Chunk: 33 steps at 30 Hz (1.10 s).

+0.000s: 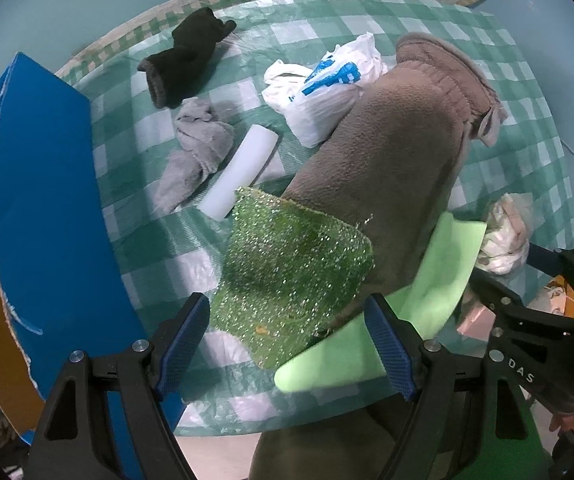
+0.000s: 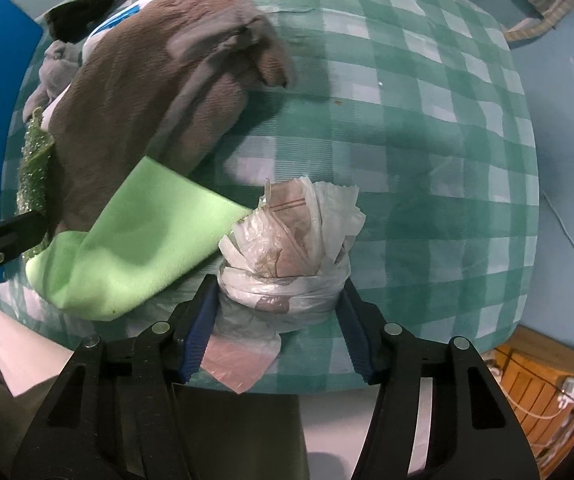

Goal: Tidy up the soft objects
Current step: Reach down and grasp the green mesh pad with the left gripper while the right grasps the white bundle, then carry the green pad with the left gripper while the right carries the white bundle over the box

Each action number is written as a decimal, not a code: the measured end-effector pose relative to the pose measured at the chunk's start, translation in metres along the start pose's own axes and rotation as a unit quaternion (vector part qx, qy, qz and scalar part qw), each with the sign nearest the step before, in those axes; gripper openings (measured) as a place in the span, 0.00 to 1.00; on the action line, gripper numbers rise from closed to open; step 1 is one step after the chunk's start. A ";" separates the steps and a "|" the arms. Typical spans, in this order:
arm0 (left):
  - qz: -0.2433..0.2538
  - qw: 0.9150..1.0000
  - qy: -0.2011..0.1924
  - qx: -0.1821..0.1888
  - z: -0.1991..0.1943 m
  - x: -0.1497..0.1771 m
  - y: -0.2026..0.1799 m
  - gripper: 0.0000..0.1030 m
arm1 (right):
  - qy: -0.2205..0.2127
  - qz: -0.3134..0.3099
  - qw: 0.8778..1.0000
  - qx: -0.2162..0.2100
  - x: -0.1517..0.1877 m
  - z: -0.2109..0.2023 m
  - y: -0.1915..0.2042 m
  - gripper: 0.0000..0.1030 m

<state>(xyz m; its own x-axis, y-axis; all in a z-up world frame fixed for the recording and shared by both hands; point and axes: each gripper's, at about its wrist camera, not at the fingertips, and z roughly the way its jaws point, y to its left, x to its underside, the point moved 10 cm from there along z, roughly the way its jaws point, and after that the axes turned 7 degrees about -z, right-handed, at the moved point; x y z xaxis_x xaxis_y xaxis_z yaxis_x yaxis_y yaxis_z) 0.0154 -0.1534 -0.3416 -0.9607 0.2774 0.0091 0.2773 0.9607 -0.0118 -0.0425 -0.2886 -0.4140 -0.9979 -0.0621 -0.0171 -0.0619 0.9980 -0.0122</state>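
Soft objects on the checked green-and-white cloth, counted: 1 brown fleece garment, 1 black sock, 1 grey rag, 1 white foam roll, 1 glittery green scrub pad, 1 pale green cloth, 2 plastic bags.

White plastic bag carries a blue print, not readable. Knotted clear bag shows brownish paper inside, no legible text. "DAS" is printed on the right tool's body, seen in the left wrist view.

Fleece garment is long, plush, with a grey hem, lying diagonally across the desk centre, overlapping the white bag and the scrub pad. Pale green cloth sits at the near edge, touching fleece and the clear bag.

Left tool: released, jaws wide, scrub pad and pale green cloth between them, no clamping visible. Right tool: jaws spread either side of the knotted clear bag's base; cannot tell whether the pads press it.

Blue board stands at the desk's left edge.
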 end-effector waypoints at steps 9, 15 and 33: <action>0.001 1.000 0.011 -0.025 0.017 -0.011 -0.003 0.79 | -0.004 0.000 1.000 -0.005 0.003 0.003 -0.007 0.56; -0.022 0.999 0.019 -0.012 0.021 -0.011 0.001 0.78 | -0.003 0.001 1.000 -0.010 -0.003 0.001 -0.021 0.56; -0.070 0.996 0.000 0.063 0.007 -0.014 0.028 0.18 | -0.010 -0.006 1.000 -0.001 -0.013 -0.010 -0.041 0.54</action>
<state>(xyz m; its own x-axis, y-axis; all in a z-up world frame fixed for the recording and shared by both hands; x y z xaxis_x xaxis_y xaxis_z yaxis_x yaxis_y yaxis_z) 0.0364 -0.1300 -0.3494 -0.9897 0.1417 0.0199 0.1377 0.9810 -0.1366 -0.0275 -0.3287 -0.4031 -0.9966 -0.0741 -0.0374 -0.0738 0.9972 -0.0099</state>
